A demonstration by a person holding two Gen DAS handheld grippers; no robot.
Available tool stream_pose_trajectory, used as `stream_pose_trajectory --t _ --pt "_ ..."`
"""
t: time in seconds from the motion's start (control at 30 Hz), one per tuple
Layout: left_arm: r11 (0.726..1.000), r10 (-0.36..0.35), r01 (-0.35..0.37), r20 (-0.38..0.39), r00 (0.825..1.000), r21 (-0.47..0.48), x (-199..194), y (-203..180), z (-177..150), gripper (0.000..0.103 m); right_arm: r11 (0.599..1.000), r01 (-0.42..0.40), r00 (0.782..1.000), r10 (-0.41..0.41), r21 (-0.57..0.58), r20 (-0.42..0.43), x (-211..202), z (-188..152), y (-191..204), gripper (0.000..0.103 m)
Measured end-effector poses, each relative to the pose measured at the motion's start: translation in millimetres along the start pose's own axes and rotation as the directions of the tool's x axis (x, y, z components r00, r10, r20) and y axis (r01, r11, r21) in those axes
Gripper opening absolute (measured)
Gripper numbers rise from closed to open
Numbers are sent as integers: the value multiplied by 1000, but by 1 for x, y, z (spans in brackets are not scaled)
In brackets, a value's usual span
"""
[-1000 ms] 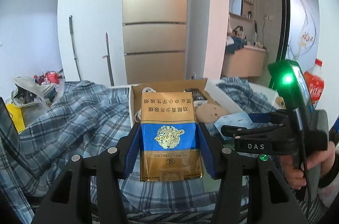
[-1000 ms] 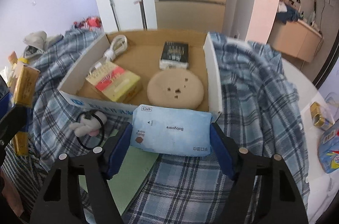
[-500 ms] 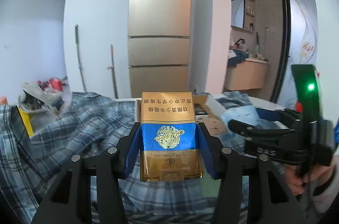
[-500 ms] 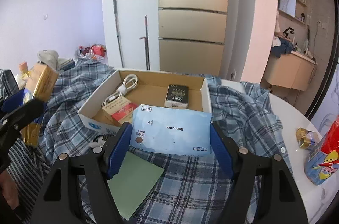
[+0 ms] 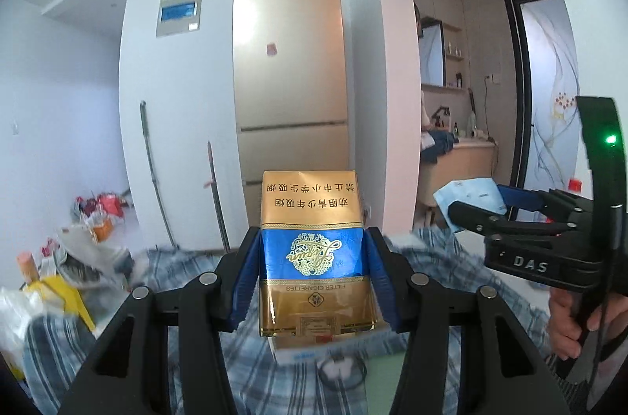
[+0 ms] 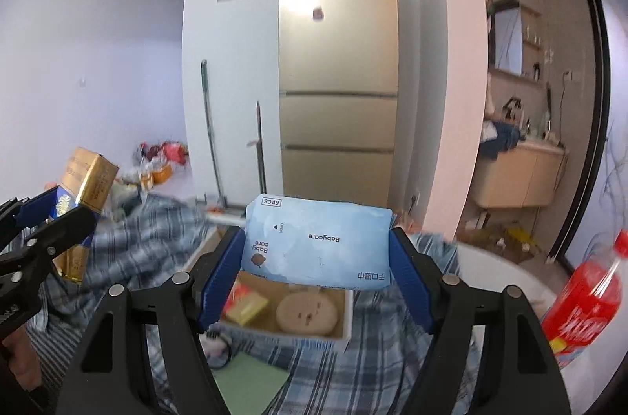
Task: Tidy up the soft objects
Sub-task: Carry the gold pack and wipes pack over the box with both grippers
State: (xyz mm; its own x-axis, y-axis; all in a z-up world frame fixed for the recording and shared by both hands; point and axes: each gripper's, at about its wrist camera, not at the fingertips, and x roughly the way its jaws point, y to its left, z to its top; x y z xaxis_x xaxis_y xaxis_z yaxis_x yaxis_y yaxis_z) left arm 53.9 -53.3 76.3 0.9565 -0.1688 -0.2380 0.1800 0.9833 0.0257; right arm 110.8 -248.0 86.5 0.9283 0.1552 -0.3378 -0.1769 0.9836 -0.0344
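Gold-and-blue cigarette pack: upright, print inverted, clamped between the left tool's blue pads, raised off the plaid cloth. Pale blue wipes pack: soft, lying crosswise, print inverted, clamped between the right tool's pads, above the open cardboard box.

A: what else is around?
B: gold fridge at 12 o'clock, red bottle at 4.
A: on the left?
B: two poles leaning on the wall, junk pile at 9.
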Motion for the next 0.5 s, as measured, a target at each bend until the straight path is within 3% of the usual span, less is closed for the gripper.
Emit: stream_pose_trajectory --t 0.5 --pt "999 45 -43 104 994 -24 10 -12 88 54 997 27 981 -39 67 189 -6 81 -6 72"
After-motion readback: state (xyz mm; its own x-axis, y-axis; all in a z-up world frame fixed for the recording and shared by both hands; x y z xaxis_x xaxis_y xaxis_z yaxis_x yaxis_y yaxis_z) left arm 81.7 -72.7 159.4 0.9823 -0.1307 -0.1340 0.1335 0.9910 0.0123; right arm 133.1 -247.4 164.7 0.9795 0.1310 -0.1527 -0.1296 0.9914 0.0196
